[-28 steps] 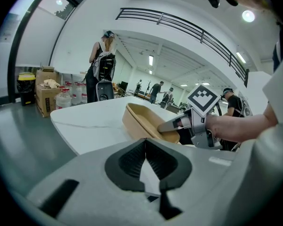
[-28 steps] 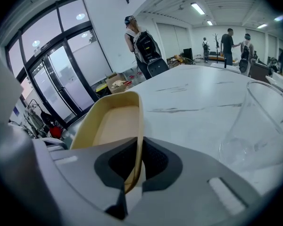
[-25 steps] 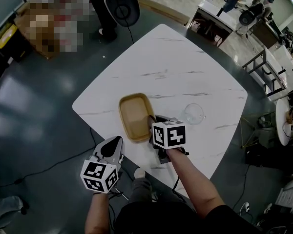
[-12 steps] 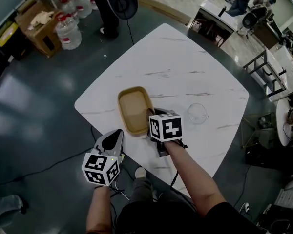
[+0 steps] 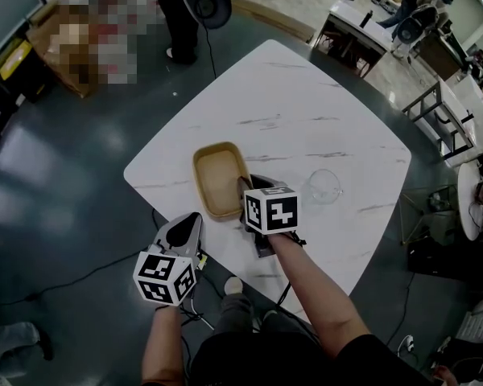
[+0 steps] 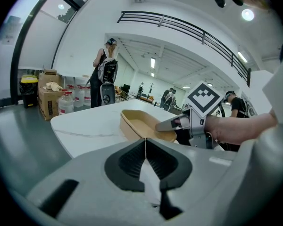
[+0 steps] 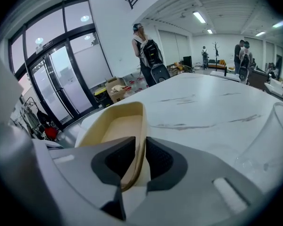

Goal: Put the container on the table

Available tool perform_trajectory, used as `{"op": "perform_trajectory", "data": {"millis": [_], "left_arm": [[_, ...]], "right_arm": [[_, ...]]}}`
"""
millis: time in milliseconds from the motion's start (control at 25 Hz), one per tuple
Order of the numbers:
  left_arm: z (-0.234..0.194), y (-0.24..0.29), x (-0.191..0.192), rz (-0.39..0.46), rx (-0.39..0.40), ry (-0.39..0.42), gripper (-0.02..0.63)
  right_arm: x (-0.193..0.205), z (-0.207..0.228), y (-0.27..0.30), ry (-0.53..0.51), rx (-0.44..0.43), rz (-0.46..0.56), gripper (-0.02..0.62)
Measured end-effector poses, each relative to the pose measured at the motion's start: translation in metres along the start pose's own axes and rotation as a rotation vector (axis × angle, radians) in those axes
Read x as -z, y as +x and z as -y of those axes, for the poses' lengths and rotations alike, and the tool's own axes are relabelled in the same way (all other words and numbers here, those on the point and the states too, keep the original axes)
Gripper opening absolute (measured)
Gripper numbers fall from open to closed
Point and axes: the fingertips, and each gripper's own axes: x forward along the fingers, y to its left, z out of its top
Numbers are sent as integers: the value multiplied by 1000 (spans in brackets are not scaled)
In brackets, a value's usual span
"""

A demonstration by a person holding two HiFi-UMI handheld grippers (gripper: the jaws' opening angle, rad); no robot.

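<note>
A tan oblong container (image 5: 219, 178) sits near the front left edge of the white marble table (image 5: 306, 111). My right gripper (image 5: 245, 190) is shut on its right rim. In the right gripper view the thin wall of the container (image 7: 118, 126) runs between the two dark pads of the right gripper (image 7: 140, 157). The left gripper (image 5: 195, 219) hangs off the table's front edge, shut and holding nothing. The left gripper view shows its own closed jaws (image 6: 145, 145), with the container (image 6: 141, 125) and the right gripper (image 6: 167, 125) beyond.
A clear plastic lid or cup (image 5: 322, 186) lies on the table to the right of my right gripper and shows at the right in the right gripper view (image 7: 269, 140). A person with a backpack (image 7: 148, 51) stands beyond the far edge. Boxes and water bottles (image 6: 61, 100) sit on the floor.
The right gripper and the container have shifted slightly left and away across the table. The left gripper has stayed about where it was, shut.
</note>
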Motion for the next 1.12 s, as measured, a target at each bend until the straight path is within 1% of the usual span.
{"op": "perform_trajectory", "data": {"millis": [160, 320, 400, 600, 840, 1000, 1120], "left_arm": [[0, -2, -6, 18, -24, 9, 3], [3, -8, -17, 69, -72, 9, 3], [8, -11, -21, 84, -82, 8, 3], [24, -19, -23, 96, -90, 15, 3], [42, -34, -30, 130, -110, 3, 3], [61, -36, -31, 135, -102, 7, -5], [81, -37, -34, 150, -88, 25, -8]], "right_arm": [[0, -1, -7, -19, 1, 9, 78], [2, -1, -20, -33, -2, 27, 80], [3, -2, -26, -37, -4, 34, 80], [7, -4, -46, -42, -18, 46, 80], [7, -7, -83, -22, -58, 80, 78], [13, -10, -103, -45, -80, 88, 71], [20, -11, -121, -58, -99, 92, 50]]}}
